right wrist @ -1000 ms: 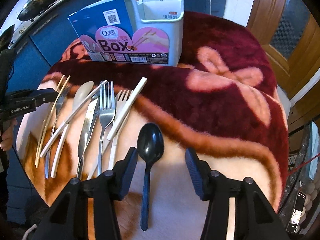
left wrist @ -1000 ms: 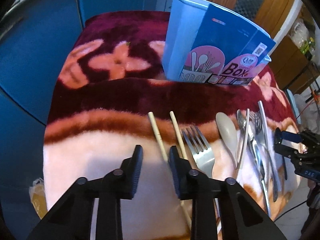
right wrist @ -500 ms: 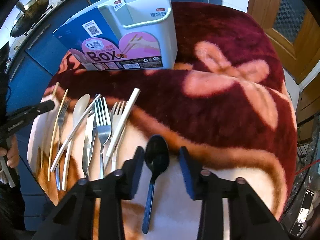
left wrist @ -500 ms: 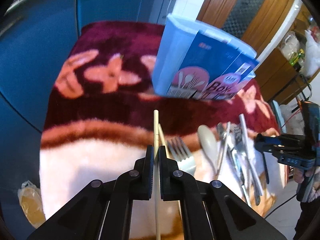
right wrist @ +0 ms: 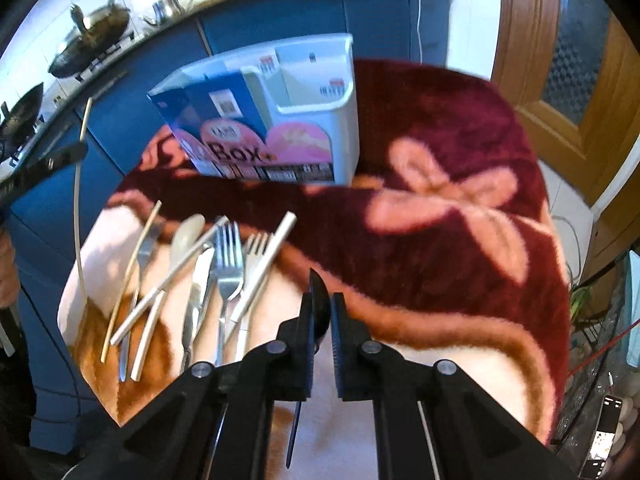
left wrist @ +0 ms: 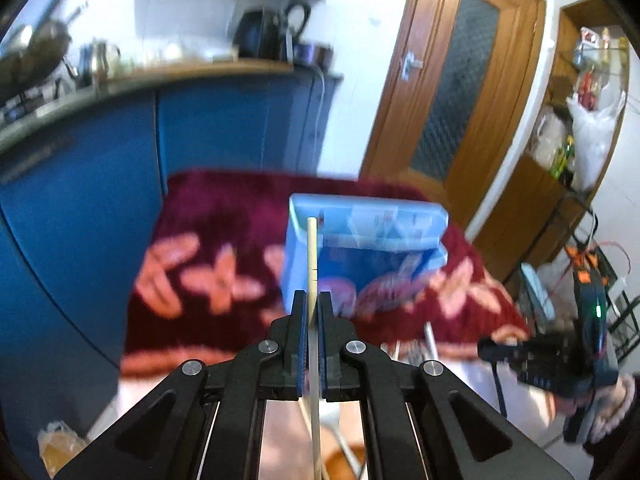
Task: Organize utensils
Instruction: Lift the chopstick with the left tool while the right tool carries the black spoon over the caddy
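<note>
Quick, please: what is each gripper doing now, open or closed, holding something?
Left gripper: closed on a chopstick.
Right gripper: jaws just closing, gripping the black spoon.

Home kitchen.
Blue cabinets (left wrist: 224, 128) under a wooden counter (left wrist: 192, 70); woks (right wrist: 94, 40) and a metal teapot (right wrist: 170, 4) on the stove side, kettle (left wrist: 298, 26), wooden door with patterned glass (left wrist: 460, 92), cluttered shelf (left wrist: 576, 128), plush blanket (right wrist: 440, 168) over the table.

Table under maroon floral blanket (right wrist: 460, 152). On it: utensil box (right wrist: 280, 120) at back; forks, knife, spoon, chopsticks in loose row (right wrist: 192, 272) near front-left.
</note>
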A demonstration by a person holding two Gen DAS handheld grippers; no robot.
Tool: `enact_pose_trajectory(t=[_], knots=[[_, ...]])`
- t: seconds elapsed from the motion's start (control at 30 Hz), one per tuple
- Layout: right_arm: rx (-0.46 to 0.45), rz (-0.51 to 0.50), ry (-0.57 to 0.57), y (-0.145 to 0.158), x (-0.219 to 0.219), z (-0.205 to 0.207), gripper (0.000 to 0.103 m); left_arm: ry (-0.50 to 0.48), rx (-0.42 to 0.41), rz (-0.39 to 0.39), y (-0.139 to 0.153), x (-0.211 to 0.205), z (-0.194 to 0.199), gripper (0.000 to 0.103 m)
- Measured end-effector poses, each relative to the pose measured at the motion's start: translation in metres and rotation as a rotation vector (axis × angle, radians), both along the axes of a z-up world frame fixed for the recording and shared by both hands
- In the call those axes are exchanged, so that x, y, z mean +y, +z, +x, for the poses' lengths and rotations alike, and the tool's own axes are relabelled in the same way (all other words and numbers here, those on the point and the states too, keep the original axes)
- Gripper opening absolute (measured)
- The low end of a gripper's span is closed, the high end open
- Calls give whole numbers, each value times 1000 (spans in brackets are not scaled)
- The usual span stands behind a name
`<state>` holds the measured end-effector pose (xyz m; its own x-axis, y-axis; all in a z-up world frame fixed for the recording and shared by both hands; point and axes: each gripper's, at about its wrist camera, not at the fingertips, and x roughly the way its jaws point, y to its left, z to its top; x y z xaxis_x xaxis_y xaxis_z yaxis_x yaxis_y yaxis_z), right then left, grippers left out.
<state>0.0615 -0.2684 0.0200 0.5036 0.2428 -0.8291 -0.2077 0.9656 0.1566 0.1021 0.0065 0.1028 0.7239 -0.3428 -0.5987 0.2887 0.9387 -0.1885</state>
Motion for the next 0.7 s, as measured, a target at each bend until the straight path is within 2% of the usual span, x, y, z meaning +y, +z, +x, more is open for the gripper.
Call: enact_pose_trajectory(t=[0.33,0.43,0.57,0.7], knots=[[-212,36,-56,14,-2,-22,9,92,-226,-46,51,-12,26,4],[-250,51,-72,14,-6,-25,9,129,-306,-68,64,-15,38,4],[-269,61,-97,9,-13,-26,9,167,-367,-114,76,-14,55,4],[-274,69,-116,2,-19,-26,9,202,-430,-137,76,-16,75,4]])
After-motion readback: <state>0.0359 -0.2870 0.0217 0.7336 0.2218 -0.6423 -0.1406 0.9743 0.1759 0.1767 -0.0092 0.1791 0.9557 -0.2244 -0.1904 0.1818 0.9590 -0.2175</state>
